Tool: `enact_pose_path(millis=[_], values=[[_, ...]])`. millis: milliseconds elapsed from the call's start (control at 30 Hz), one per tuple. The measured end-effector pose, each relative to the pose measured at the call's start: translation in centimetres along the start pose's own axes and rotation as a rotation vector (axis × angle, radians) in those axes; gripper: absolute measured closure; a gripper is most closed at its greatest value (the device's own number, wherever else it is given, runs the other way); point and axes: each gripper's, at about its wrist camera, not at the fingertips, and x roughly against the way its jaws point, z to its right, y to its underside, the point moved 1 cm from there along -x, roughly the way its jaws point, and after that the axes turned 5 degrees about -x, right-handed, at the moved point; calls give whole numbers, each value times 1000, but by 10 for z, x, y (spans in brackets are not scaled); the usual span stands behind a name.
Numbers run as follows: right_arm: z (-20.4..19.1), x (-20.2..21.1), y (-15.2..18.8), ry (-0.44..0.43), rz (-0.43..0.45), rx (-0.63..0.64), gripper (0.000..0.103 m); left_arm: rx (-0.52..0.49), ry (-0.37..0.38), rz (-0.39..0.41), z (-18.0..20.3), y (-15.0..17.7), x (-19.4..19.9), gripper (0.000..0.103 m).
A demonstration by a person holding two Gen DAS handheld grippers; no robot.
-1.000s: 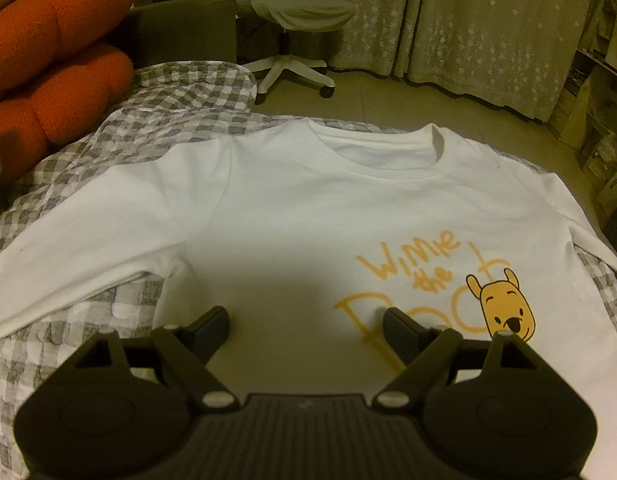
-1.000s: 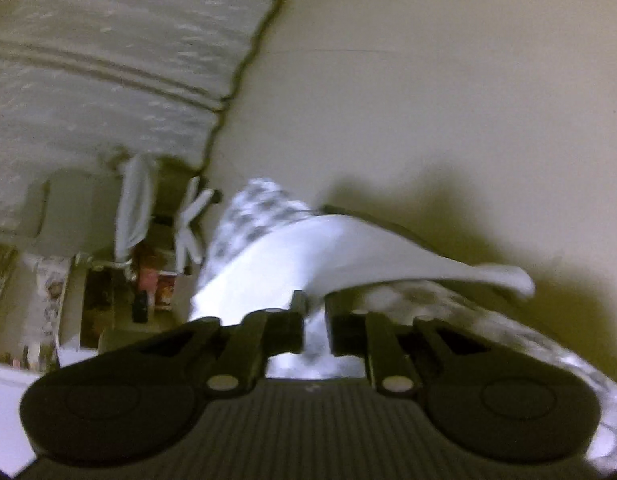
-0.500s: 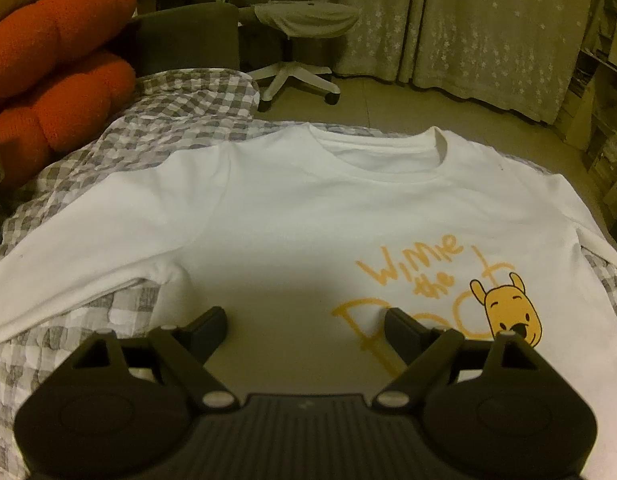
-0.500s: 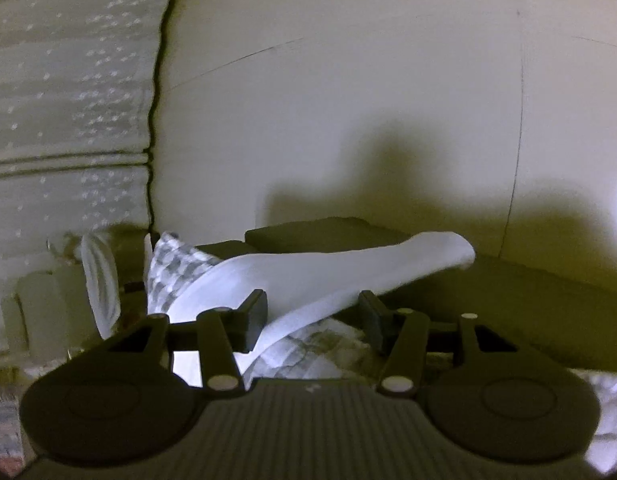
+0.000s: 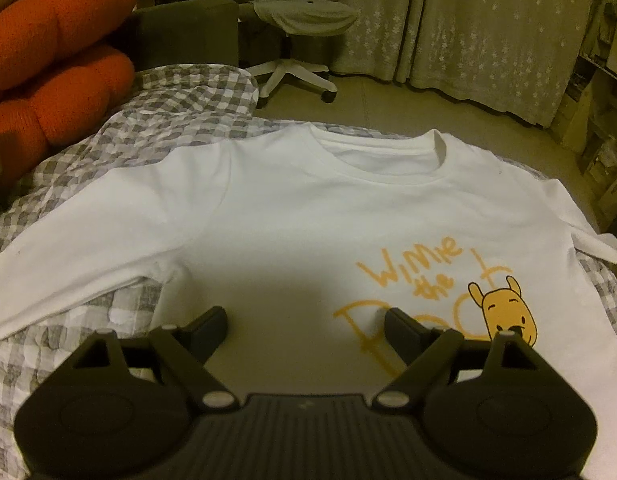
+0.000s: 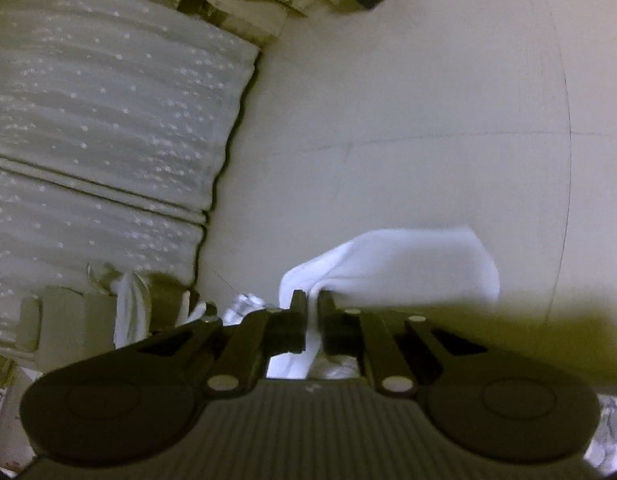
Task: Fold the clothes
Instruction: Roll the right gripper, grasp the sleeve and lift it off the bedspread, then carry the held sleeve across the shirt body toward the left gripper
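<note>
Checked grey-and-white bedding (image 5: 120, 148) carries a white shirt (image 5: 308, 220) laid flat, front up, collar toward the far edge of the bed.

The left gripper (image 5: 304, 320) hovers low over the shirt's lower front, pointing toward the collar, level. Its jaws are spread wide and hold nothing; shirt cloth shows between the black fingers (image 5: 206, 324). Just beyond the right-side finger lies a yellow print (image 5: 428, 280) of scrawled letters and a bear's face. The shirt's left sleeve (image 5: 76, 256) stretches out flat over the bedding. Further off sit orange cushions (image 5: 56, 60), a swivel chair (image 5: 296, 28) and a star-dotted curtain (image 5: 488, 32).

The right gripper (image 6: 312, 320) is rolled sideways, so floor (image 6: 408, 100) and curtain (image 6: 100, 120) appear tilted. Its jaws are pressed nearly together, pinching a fold of soft white cloth, the sleeve (image 6: 396, 268), which bulges out past the fingertips in a blurred, rounded flap. A patch of checked bedding (image 6: 242, 304) shows just left of it.
</note>
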Motion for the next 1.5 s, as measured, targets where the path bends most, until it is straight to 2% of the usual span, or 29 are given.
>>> enact_pose_path(millis=[200, 300, 367, 433, 500, 533, 600, 633, 733, 800, 867, 967, 1100, 1200, 1500], values=[[14, -1, 3, 51, 13, -47, 94, 37, 21, -9, -7, -2, 3, 18], [1, 8, 7, 10, 63, 25, 94, 84, 42, -17, -17, -5, 4, 20], [-17, 25, 18, -54, 129, 155, 94, 134, 55, -20, -28, -7, 6, 20], [-52, 40, 45, -140, 241, 410, 94, 193, 63, -18, -42, -10, 9, 22], [-89, 57, 100, -260, 346, 801, 94, 261, 63, -13, -60, -12, 11, 31], [-103, 59, 133, -320, 363, 1001, 93, 295, 55, -9, -67, -12, 12, 34], [-108, 61, 201, -429, 278, 1322, 92, 341, 19, 7, -79, -11, 14, 41], [-103, 57, 235, -458, 198, 1470, 92, 349, 11, 11, -82, -11, 14, 42], [-72, 35, 311, -401, 48, 1844, 92, 372, 19, 13, -89, -12, 14, 44], [-48, 23, 341, -358, -38, 2015, 92, 375, 25, 17, -91, -13, 15, 44], [-34, 18, 355, -329, -54, 2131, 91, 375, 30, 21, -92, -14, 16, 44], [-32, 23, 352, -345, -68, 2157, 88, 376, 46, 21, -92, -16, 17, 44], [-40, 24, 339, -355, -125, 2076, 88, 383, 68, 40, -91, -17, 19, 43], [-40, 26, 337, -399, -236, 2035, 86, 376, 79, 52, -88, -19, 19, 41], [-51, 40, 329, -457, -406, 2029, 86, 396, 97, 36, -89, -20, 15, 37]])
